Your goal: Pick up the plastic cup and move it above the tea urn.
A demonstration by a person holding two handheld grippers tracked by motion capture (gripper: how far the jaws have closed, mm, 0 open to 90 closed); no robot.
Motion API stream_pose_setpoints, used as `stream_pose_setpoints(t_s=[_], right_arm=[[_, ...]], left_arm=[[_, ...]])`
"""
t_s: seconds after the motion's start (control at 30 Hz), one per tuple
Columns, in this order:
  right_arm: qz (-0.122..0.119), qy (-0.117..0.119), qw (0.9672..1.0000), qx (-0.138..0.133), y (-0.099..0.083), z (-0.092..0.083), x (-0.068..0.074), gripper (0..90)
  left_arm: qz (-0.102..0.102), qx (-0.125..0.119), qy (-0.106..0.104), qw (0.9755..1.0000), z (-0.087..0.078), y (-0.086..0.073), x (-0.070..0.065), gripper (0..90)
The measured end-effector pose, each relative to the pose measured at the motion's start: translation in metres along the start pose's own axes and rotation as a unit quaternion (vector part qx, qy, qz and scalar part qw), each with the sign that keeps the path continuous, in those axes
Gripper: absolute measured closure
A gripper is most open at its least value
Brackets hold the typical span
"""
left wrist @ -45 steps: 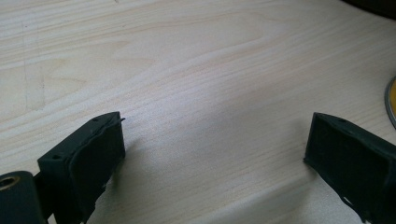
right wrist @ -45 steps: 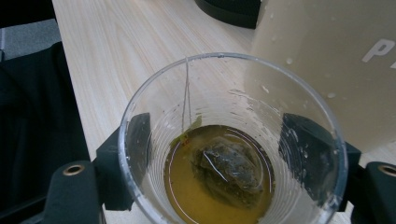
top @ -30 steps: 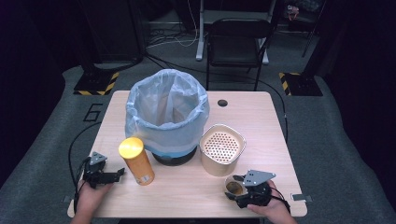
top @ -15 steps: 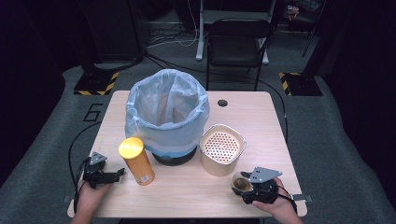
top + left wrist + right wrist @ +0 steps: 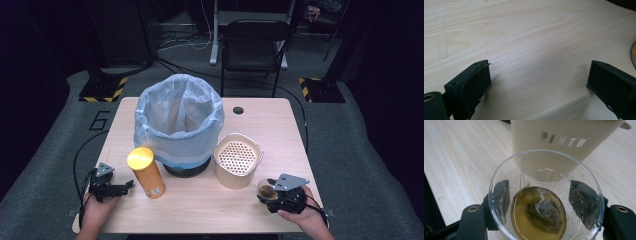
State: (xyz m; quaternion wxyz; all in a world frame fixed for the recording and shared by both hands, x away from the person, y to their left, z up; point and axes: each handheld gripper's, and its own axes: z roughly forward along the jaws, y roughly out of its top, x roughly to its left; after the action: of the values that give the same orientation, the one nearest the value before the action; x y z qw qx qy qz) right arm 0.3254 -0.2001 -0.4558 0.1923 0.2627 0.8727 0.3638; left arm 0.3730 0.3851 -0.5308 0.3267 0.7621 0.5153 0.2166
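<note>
R gripper [image 5: 272, 192] clamps a clear plastic cup [image 5: 546, 197] w/ tea and a teabag [image 5: 544, 213], jaws having just closed in on it, near table's front-right edge, beside beige strainer container [image 5: 238, 159]. L gripper [image 5: 120, 188] jaws apart, nothing between, near yellow canister [image 5: 146, 172].

1. Light wood table [image 5: 280, 120], small dark round hole near its far edge.
2. Grey carpet floor [image 5: 360, 150], painted "6" at left.
3. Black chair [image 5: 255, 47] behind table.
4. Yellow-black striped stand bases [image 5: 102, 90] both sides.
5. Surroundings dark, cables on floor.
</note>
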Motion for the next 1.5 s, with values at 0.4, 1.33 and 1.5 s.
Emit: stream_pose_setpoints(t_s=[0.4, 1.33, 1.5], right_arm=[[0.063, -0.021, 0.9978, -0.004, 0.010, -0.009, -0.029, 33.2], [0.053, -0.046, 0.9975, -0.012, 0.064, -0.033, -0.066, 33.6], [0.047, -0.053, 0.9973, -0.018, 0.073, -0.036, -0.072, 33.8]], left_arm=[[0.000, 0.000, 0.000, 1.0000, 0.000, 0.000, 0.000, 4.6], [0.000, 0.000, 0.000, 1.0000, 0.000, 0.000, 0.000, 4.5], [0.000, 0.000, 0.000, 1.0000, 0.000, 0.000, 0.000, 4.6]])
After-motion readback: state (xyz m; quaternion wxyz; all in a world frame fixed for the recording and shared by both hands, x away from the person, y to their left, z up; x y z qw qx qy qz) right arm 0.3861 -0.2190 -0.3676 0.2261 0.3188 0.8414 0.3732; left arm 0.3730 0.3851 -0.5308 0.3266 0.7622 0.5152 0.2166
